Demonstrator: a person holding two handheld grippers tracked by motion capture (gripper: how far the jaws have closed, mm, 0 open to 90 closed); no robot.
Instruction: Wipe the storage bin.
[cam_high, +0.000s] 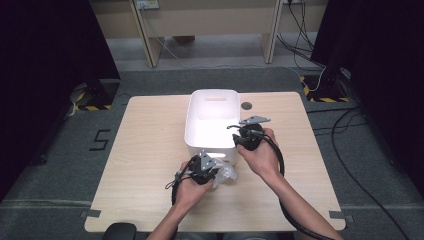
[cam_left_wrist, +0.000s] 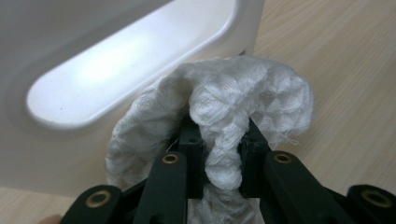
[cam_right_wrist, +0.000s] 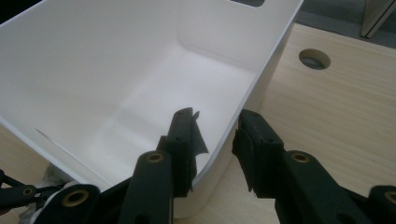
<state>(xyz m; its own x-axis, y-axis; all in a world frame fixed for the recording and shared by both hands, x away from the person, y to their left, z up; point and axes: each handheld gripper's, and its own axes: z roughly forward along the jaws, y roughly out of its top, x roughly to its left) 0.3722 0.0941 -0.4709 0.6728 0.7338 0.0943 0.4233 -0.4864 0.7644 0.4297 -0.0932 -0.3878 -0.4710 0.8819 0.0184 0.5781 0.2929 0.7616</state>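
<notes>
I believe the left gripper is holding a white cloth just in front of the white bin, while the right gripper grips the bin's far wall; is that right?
Not quite: the right gripper straddles the side wall of the white bin, near its front corner, not the far wall, as the right gripper view and the high view show. The rest holds: the left gripper has its fingers pinched on the white cloth just in front of the bin.

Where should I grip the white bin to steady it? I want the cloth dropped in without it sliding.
Grip the bin by its near right rim, from above: the wall is thin and upright, so one jaw goes inside and one outside, as the right gripper sits now. The handle slot faces the cloth.
</notes>
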